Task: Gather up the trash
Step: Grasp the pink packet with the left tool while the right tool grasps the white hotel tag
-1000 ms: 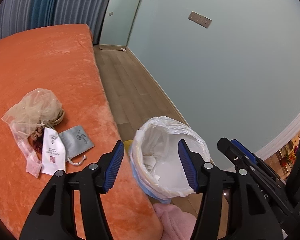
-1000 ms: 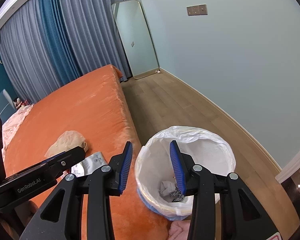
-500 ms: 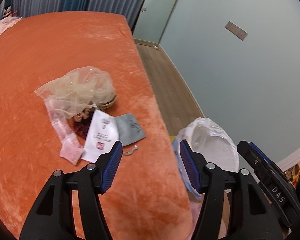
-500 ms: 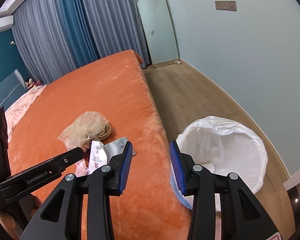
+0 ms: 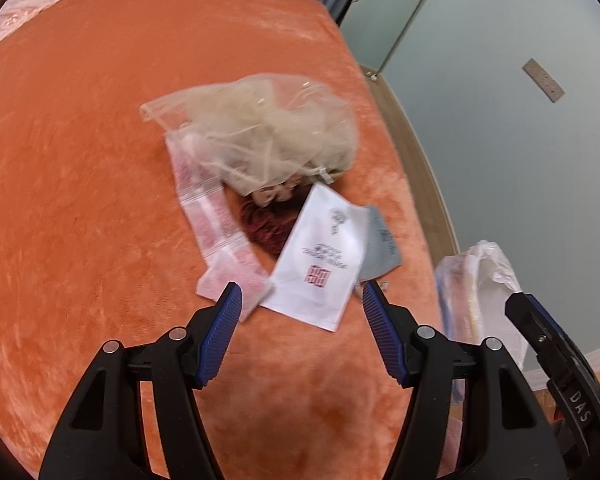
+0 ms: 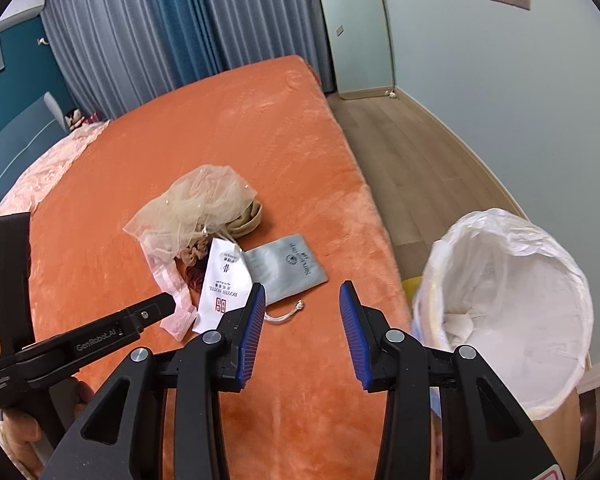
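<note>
A pile of trash lies on the orange bed cover (image 5: 80,160): a white paper packet (image 5: 320,268), a grey drawstring pouch (image 5: 380,244), a beige mesh net (image 5: 260,136), a clear zip bag (image 5: 212,220) and a dark red scrap (image 5: 268,224). My left gripper (image 5: 302,286) hovers open just above the packet's near edge, with nothing gripped. To its right, my right gripper (image 6: 303,285) stands open and empty over bare cover, near the pouch (image 6: 286,268) and its cord. The white-lined bin (image 6: 508,300) stands on the floor beside the bed, holding some crumpled trash.
The bed's edge drops to a wood floor (image 6: 412,160) that runs along a pale wall. A mirror (image 6: 356,28) and curtains (image 6: 160,28) stand at the far end. A pink patterned cloth (image 6: 40,176) covers the bed's left part. A hand (image 6: 24,432) holds the left gripper.
Both grippers have swung left from over the bin and come down toward the trash pile on the bed. The left jaws stand slightly wider than before.
</note>
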Demonstrator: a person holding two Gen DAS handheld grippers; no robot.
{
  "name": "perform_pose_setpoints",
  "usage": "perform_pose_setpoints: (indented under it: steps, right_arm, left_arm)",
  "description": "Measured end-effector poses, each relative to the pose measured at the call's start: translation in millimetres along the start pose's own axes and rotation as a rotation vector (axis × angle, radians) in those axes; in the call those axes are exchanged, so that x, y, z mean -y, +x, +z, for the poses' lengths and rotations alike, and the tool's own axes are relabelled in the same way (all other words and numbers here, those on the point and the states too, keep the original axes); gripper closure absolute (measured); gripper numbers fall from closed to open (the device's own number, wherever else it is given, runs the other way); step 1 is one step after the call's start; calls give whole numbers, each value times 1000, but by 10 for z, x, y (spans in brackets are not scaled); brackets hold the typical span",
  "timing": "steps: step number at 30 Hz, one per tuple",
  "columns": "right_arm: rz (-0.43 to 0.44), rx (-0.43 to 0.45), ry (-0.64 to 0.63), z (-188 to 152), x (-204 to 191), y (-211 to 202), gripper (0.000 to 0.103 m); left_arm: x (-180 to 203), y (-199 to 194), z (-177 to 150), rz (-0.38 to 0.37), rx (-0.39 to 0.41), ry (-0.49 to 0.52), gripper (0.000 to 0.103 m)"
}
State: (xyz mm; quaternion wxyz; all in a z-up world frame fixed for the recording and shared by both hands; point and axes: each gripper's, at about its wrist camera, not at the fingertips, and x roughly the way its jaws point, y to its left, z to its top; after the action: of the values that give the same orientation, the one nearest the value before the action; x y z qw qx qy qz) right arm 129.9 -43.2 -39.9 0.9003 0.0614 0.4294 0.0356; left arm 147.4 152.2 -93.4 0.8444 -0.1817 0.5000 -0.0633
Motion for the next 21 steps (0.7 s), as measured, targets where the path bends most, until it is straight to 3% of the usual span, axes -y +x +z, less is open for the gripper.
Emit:
perform_pose_setpoints:
  steps: [9,13,18,21]
  right_arm:
    - [33,-71,-33,71,-281,575,65]
    - [44,-97,-48,108,-373,807,65]
    - [69,-126,-46,132,-455,1070,68]
    - [73,-140,-39,130,-488,1202,74]
  left_arm:
    - [-324,389,69,25,-61,-43,44]
    - [-397,489,99,21,-79,-53,55]
    - [-508,531,110,14,-88,-54,77]
    - [-565,517,116,5,-91,-57,81]
